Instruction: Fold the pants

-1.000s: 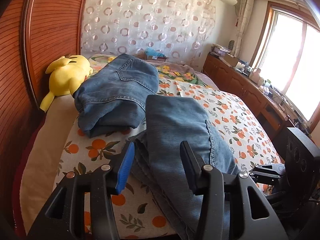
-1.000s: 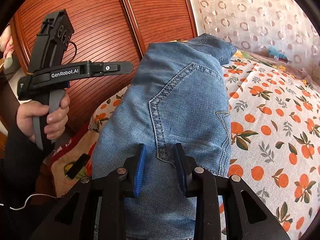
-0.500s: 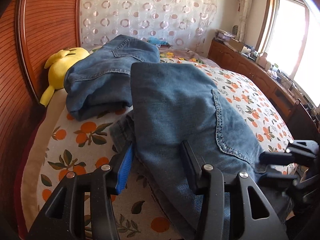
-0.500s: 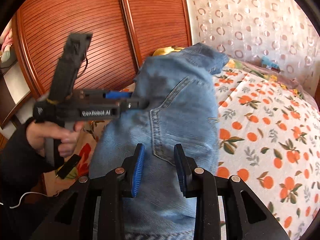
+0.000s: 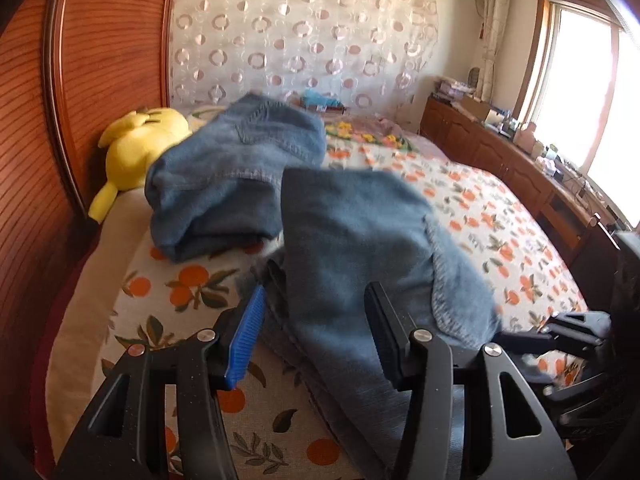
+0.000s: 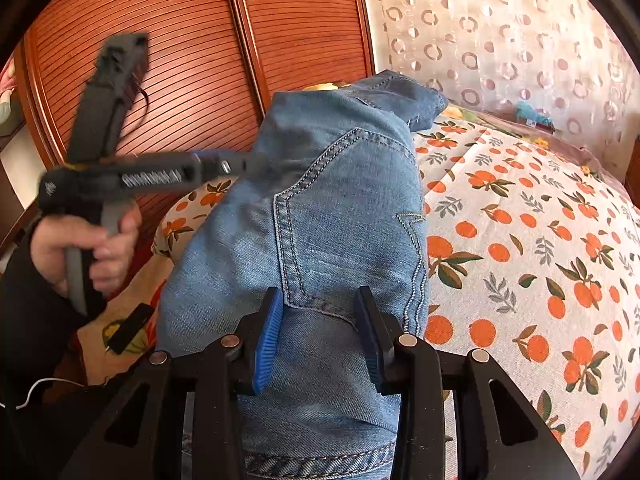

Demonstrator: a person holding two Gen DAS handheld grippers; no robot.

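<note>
**Folded jeans lie between two part-open grippers on an orange-print bed**

From the left wrist camera we see, at far left, a ribbed red-brown wooden headboard (image 5: 36, 152) and, against it, a yellow plush toy (image 5: 140, 148) lying on the bed (image 5: 500, 216). Just right of the toy rests a folded pair of blue jeans (image 5: 236, 176) on the orange-print bedspread. Nearer to us lies a second pair of jeans (image 5: 360, 248), folded over, its layered edge running toward the lower middle of the frame. The left gripper (image 5: 316, 332) straddles that edge: its jaws have just been opening and stand moderately wide, denim between them, and we see the pads apart from the cloth. At far right the black tip of the right gripper (image 5: 560, 332) reaches in at the jeans' other edge, with a low wooden cabinet (image 5: 520, 168) and a bright window (image 5: 592, 92) behind it.

From the right wrist camera we see, at left, a hand (image 6: 84, 248) in a dark sleeve holding the left gripper's handle, blurred, its tip at the denim. The jeans fill the centre, a stitched back pocket (image 6: 344, 216) facing up. The right gripper's jaws have also just been opening; they stand fairly narrow astride the pocket's lower edge, and we cannot tell whether the pads touch the cloth. To the right the bedspread stretches to a circle-patterned curtain (image 6: 500, 32).
</note>
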